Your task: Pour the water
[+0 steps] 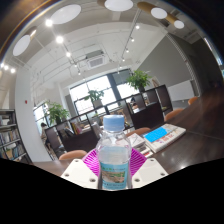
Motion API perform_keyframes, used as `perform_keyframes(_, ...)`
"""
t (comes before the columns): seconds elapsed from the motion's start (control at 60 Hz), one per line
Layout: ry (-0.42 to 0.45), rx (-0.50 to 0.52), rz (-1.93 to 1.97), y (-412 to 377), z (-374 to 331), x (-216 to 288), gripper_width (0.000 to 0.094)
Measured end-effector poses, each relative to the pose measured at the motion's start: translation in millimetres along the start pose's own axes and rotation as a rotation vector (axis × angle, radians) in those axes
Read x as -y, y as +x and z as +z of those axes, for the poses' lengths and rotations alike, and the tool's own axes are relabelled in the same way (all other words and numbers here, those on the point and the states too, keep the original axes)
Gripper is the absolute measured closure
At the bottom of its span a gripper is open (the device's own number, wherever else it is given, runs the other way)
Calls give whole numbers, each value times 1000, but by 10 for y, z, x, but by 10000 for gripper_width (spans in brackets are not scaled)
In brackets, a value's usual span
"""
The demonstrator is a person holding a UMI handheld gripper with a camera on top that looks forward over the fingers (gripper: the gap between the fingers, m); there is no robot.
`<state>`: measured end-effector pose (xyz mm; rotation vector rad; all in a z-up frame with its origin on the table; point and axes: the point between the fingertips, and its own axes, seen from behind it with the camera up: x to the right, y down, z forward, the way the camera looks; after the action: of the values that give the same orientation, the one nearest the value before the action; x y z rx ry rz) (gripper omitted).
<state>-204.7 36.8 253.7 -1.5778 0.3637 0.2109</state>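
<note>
A clear water bottle [115,155] with a light blue cap and a blue label is being pinched upright by the hand-held gripper [114,172], its purple pads [93,163] being pressed against both sides of the bottle. The bottle is being held directly between the fingers, raised above the tabletop [190,130]. Beyond the fingers, potted plants [138,79] and large windows [95,95] are being shown under round ceiling lights [66,14].

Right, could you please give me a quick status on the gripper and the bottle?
Gripper shut on clear plastic water bottle with white cap, label facing camera. Bottle upright, cap on. Nothing in the way ahead.
</note>
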Motion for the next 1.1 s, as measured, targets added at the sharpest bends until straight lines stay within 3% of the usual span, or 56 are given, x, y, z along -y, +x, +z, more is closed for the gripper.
perform_keyframes(0.15, 2, -198, -261, 974, 27, 65, 586)
perform_keyframes(0.317, -64, -307, -351, 1616, 30, -187, 586)
perform_keyframes(0.65, -170, -292, -367, 2184, 280, -1033, 586)
perform_keyframes(0.8, -109, -288, -341, 2189, 233, -1009, 572)
perform_keyframes(0.967, -110, -286, -323, 2211, 233, -1028, 440)
perform_keyframes(1.1, -200, -271, -346, 2222, 61, -1204, 92)
